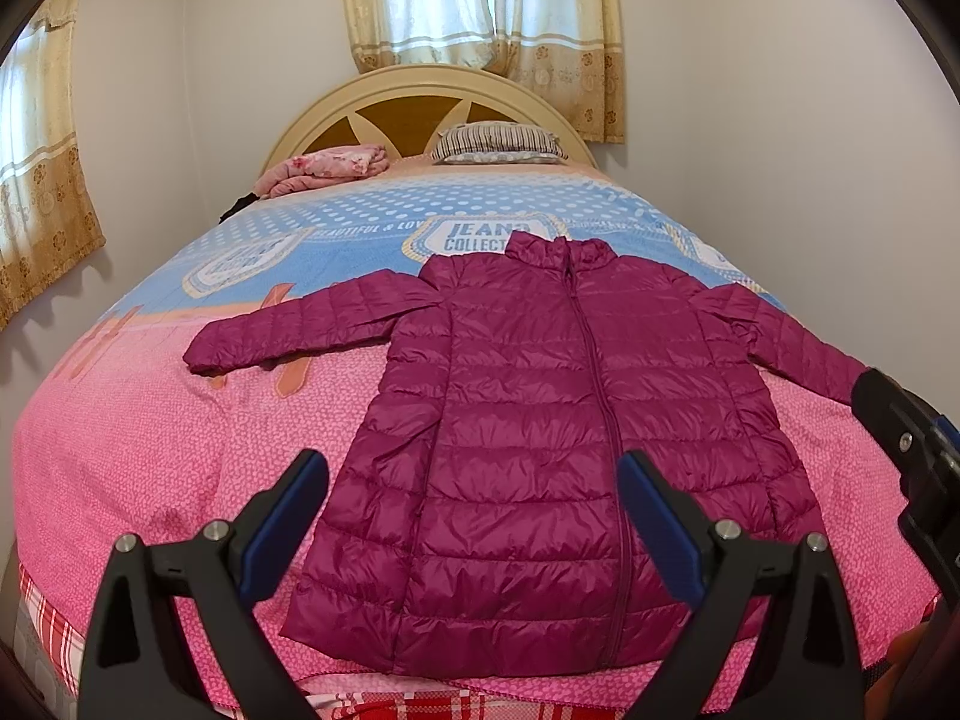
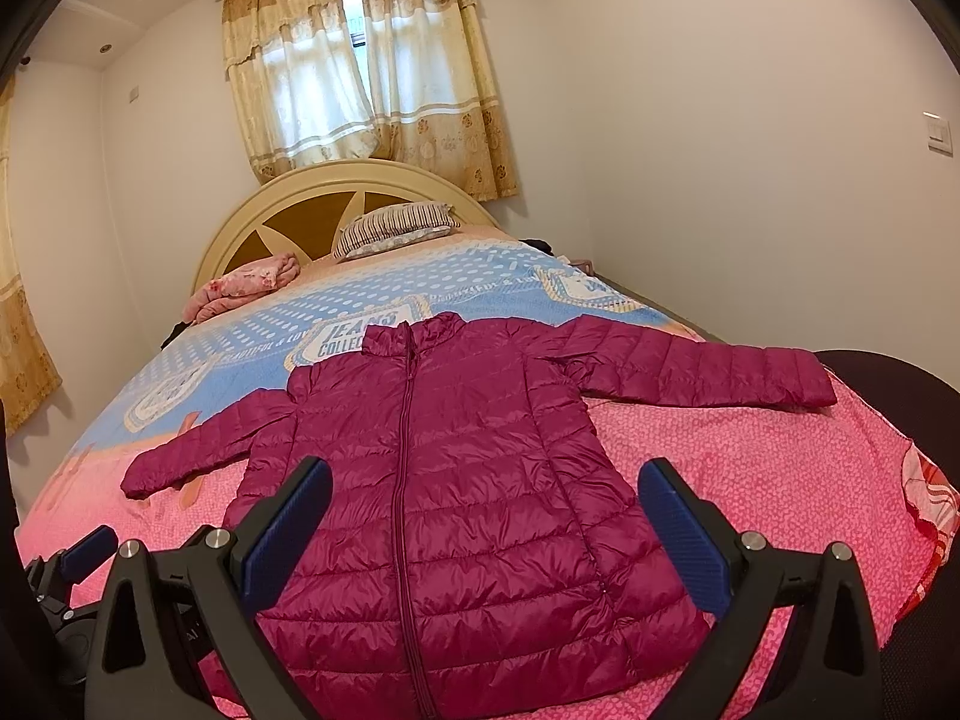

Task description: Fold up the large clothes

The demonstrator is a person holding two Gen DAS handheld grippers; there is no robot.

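Observation:
A magenta quilted puffer jacket [image 1: 540, 420] lies flat, front up and zipped, on the bed, with both sleeves spread out sideways. It also shows in the right wrist view [image 2: 456, 480]. My left gripper [image 1: 474, 480] is open and empty, held above the jacket's lower hem. My right gripper [image 2: 486, 492] is open and empty, held above the jacket's lower right part. The right gripper also shows at the right edge of the left wrist view [image 1: 912, 438]; the left gripper shows at the lower left of the right wrist view [image 2: 84, 558].
The bed has a pink and blue printed bedspread [image 1: 150, 432]. A striped pillow [image 1: 498, 144] and a folded pink blanket [image 1: 330, 165] lie by the cream headboard [image 1: 420, 90]. Walls close in on both sides. A dark round object [image 2: 888, 384] stands at the bed's right.

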